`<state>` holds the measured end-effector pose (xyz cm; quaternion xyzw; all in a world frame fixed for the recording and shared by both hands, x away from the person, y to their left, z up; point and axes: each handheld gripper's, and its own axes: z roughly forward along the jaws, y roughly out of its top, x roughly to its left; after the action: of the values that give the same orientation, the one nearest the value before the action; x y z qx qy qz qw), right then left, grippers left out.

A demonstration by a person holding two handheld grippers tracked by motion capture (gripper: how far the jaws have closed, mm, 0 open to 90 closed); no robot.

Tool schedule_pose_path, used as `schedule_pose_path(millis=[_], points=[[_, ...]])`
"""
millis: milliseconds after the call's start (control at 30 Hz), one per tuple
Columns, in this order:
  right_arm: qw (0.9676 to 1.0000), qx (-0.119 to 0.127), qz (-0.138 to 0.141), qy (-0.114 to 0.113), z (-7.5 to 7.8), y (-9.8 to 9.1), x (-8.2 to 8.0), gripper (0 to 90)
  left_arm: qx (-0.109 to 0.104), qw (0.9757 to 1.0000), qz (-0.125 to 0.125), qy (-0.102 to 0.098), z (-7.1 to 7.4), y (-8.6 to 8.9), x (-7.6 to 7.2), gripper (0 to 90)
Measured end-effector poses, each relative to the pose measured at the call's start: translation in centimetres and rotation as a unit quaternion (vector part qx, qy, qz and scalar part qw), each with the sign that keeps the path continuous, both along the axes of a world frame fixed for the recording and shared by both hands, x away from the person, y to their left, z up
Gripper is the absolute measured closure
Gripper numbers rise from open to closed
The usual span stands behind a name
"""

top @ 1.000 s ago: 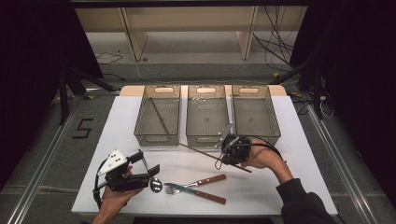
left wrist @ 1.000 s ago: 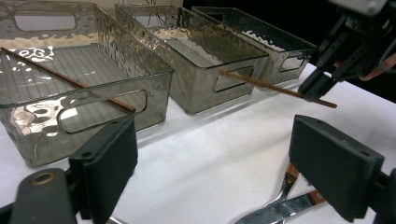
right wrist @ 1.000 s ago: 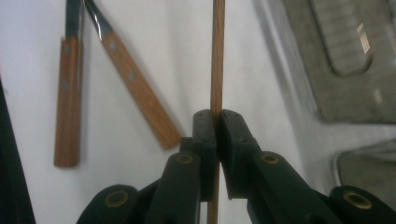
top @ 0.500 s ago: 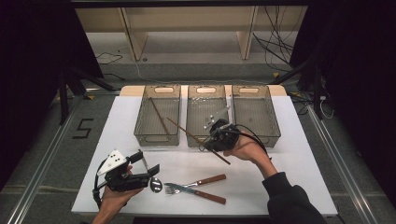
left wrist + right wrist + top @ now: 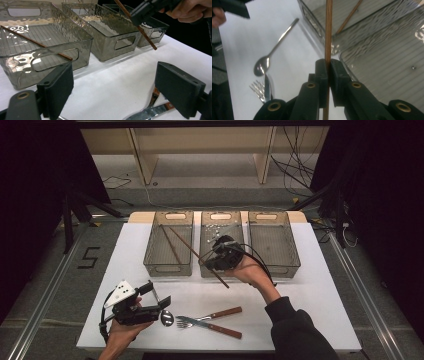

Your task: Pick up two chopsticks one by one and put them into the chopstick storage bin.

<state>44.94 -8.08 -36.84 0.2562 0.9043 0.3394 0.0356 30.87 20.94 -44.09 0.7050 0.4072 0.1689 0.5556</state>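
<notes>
My right gripper is shut on a brown chopstick, held in the air at the front edge of the middle clear bin. The stick's far end reaches over the left bin, where a second chopstick lies. In the right gripper view the pads pinch the chopstick upright between them. My left gripper rests open at the front left of the white table, beside a spoon. In the left gripper view its jaws stand wide apart with nothing between them.
A fork and a knife, both with wooden handles, lie crossed near the table's front edge. A third clear bin stands at the right, beside the other two. Shelving legs and cables lie on the floor behind the table.
My right gripper has carried the chopstick up and to the left, from the table in front of the bins to the middle bin's front edge. The left gripper has stayed put.
</notes>
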Motion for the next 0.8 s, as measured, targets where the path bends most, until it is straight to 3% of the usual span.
schedule_pose_path(millis=[267, 800], points=[[0.9991, 0.036, -0.019, 0.013, 0.7, 1.6, 1.4, 85.4, -0.001, 1.0, -0.001, 0.0, 0.0, 0.0, 0.0, 14.9], [0.995, 0.072, -0.065, 0.02, 1.2, 4.7, 4.3, 85.4, 0.0, 1.0, -0.003, -0.001, 0.0, 0.0, 0.0, 14.9]])
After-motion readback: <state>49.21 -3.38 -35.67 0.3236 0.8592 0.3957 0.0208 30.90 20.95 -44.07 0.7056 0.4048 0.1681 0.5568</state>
